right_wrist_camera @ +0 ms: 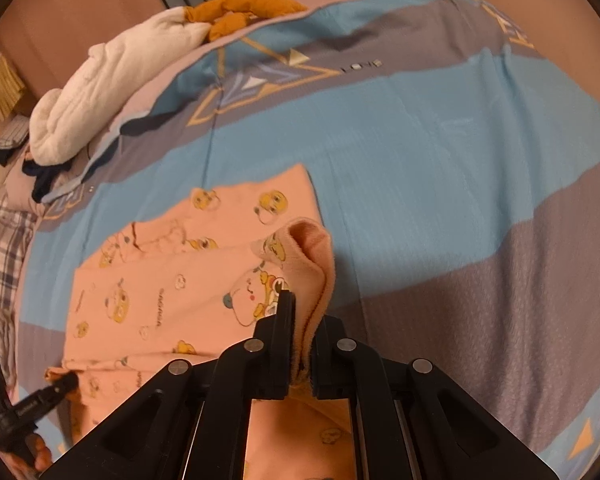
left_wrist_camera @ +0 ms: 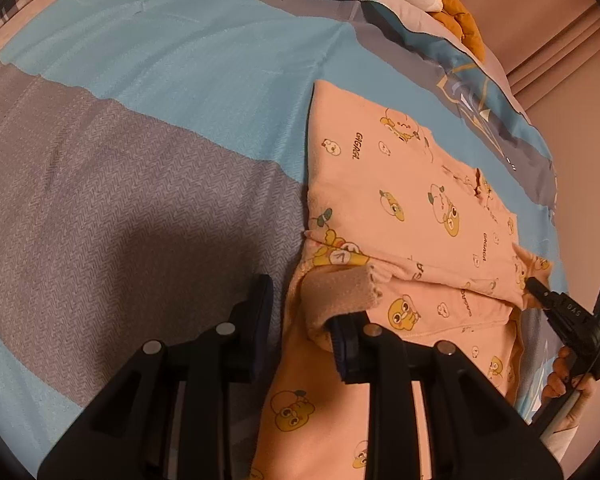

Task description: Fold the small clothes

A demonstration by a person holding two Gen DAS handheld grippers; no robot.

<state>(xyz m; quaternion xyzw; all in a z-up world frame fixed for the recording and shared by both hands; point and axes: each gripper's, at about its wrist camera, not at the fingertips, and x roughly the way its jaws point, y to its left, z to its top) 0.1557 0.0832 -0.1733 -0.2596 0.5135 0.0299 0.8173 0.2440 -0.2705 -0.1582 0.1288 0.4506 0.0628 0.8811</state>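
**While folding small clothes: two tools at the near edge of one pink garment**

Spread on a bed cover point(left_wrist_camera: 140, 160) banded in blue and grey: a pink garment point(left_wrist_camera: 412, 208) printed with yellow cartoon figures, filling the centre right of the left wrist view and the lower left to centre of the right wrist view. Far part flat on the cover; near part doubled back, with a plain, fuzzy inner side exposed.

Left tool point(left_wrist_camera: 304, 304), bottom centre of its own view: jaws standing part-way apart, not clamped. Fold of the garment draped over the tip of the right-hand finger; left-hand finger just clear of the cloth, with a sliver of grey cover showing between. Seen again at the lower left edge of the right wrist view, tip against a near corner of the garment.

Right tool point(right_wrist_camera: 306, 312), bottom centre of its own view: jaws closed tight on a thick fold of the garment, pink cloth pinched between the pads and bulging up above them in a loop. Seen also at the right edge of the left wrist view, tip at the garment's corner, with a hand point(left_wrist_camera: 564, 380) wrapped round its handle.

Beyond the garment, upper left of the right wrist view: a white quilted blanket point(right_wrist_camera: 100, 88) and an orange cloth point(right_wrist_camera: 240, 12), heaped at the far edge of the bed.
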